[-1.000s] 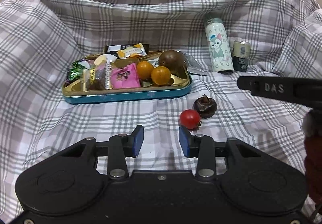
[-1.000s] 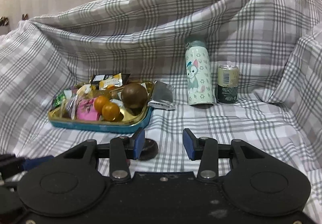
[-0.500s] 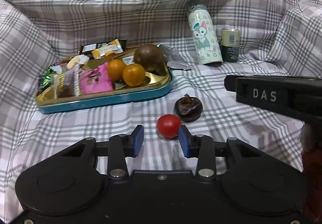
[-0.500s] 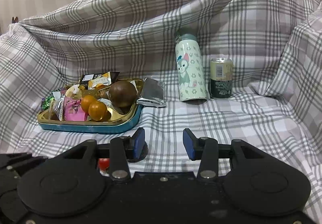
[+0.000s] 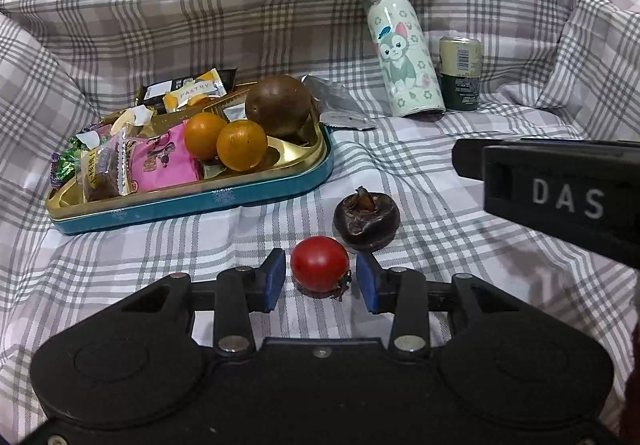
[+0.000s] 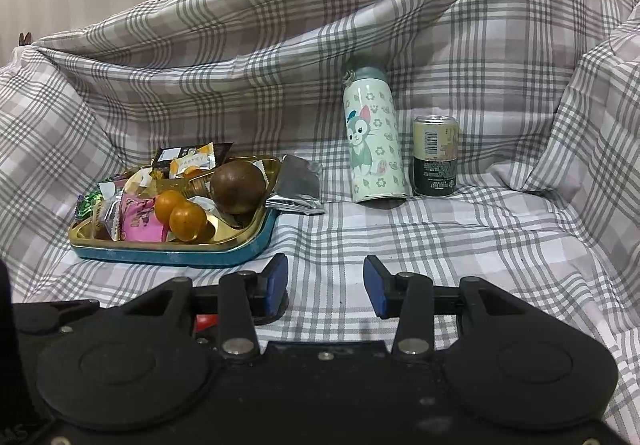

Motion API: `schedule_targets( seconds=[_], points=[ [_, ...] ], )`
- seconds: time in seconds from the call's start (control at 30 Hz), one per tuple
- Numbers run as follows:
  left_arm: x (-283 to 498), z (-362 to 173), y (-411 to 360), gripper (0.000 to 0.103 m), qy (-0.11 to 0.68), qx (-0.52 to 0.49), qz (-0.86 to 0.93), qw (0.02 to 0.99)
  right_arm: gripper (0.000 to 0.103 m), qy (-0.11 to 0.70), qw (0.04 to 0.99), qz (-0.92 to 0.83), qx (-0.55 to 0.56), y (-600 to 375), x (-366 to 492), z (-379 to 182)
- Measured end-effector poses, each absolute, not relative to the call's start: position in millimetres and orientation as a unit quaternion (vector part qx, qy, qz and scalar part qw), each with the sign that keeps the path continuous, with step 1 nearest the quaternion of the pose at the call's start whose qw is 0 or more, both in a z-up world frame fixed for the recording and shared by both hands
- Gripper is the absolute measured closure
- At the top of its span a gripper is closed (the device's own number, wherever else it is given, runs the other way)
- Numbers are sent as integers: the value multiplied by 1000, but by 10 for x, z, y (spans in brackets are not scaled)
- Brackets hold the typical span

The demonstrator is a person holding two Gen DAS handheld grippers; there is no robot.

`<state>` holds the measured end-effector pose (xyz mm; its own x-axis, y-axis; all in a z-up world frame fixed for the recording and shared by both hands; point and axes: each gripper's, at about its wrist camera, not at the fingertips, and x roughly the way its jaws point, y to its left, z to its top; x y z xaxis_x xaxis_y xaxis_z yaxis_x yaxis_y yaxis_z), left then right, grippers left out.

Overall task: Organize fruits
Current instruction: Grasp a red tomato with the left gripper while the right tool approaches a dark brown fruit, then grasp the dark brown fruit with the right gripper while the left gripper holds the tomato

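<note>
Plaid cloth [image 5: 400, 149] covering the whole surface; teal tray [image 5: 192, 201] holding two oranges [image 5: 226, 139], a brown round fruit [image 5: 278, 109] and snack packets [image 5: 160, 161]. Left gripper [image 5: 320, 279], jaws apart, brackets the red tomato [image 5: 319, 263] without touching it; dark fruit [image 5: 367, 219] just beyond. Right gripper [image 6: 326, 283], jaws apart, holds nothing

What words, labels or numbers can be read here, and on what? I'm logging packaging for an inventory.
"DAS": on the black body of the right tongs, seen from the left wrist.
"PASTRY": on the orange-and-white snack wrapper at the back of the tray.
Green can: barcode and white print, too small to read.
Pink packet and brown wrapped snack: print blurred.
Cat bottle: pictures only, no text.
</note>
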<state>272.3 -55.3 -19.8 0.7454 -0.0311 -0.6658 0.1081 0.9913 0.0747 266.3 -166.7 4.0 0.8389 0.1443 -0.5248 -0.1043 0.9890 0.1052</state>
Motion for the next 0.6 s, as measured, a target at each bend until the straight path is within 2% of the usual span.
schedule_targets(
  seconds=[0.27,0.33,0.6],
  points=[
    [2817,-245,-529,53,364,45,-30,930,59,280,957,64,36,-1657,2685,31],
    [2824,-245,-506,58,367,35,-35,929,59,281,957,63,34,-1649,2689,24],
    [2700,-118,-276,59,372,21,-22,928,59,300,951,66,39,-1639,2729,-44]
  ],
)
